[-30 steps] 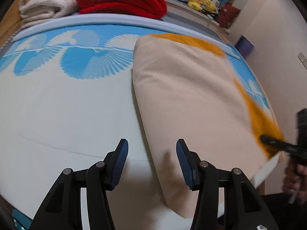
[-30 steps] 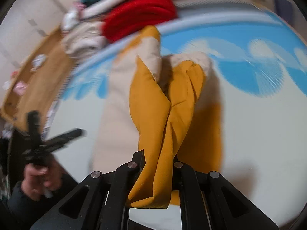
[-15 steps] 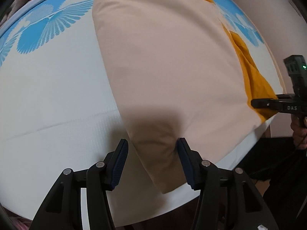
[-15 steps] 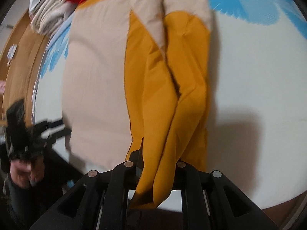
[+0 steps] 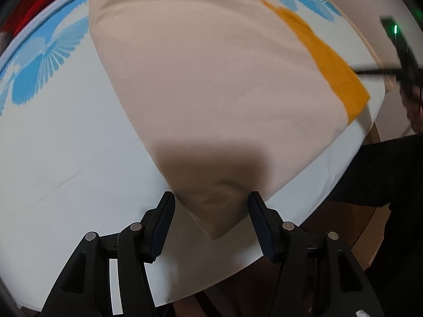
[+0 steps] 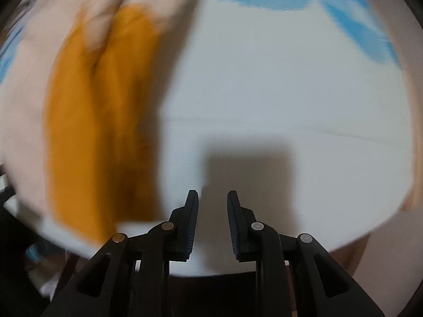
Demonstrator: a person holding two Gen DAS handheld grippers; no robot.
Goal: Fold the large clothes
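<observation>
A large beige cloth [image 5: 211,79] with an orange edge [image 5: 333,74] lies flat on the white bed sheet [image 5: 66,158]. My left gripper [image 5: 211,206] points down at the cloth's near corner. That corner lies between its jaws, which are opening and do not pinch it. In the blurred right wrist view the orange part [image 6: 100,119] lies on the sheet to the left. My right gripper [image 6: 212,203] hangs over bare sheet, its jaws opening with nothing between them. The right gripper [image 5: 364,71] also shows blurred at the cloth's far orange corner.
Blue fan prints [image 5: 39,74] run along the sheet's far side. A red blanket [image 5: 39,5] lies beyond them. The bed's near edge [image 5: 304,192] drops off just behind the corner, with a person's dark clothing [image 5: 383,171] to the right.
The right gripper let go of the orange fold, which now lies on the bed to its left. The left gripper came down and forward until the beige corner sits between its jaws.
</observation>
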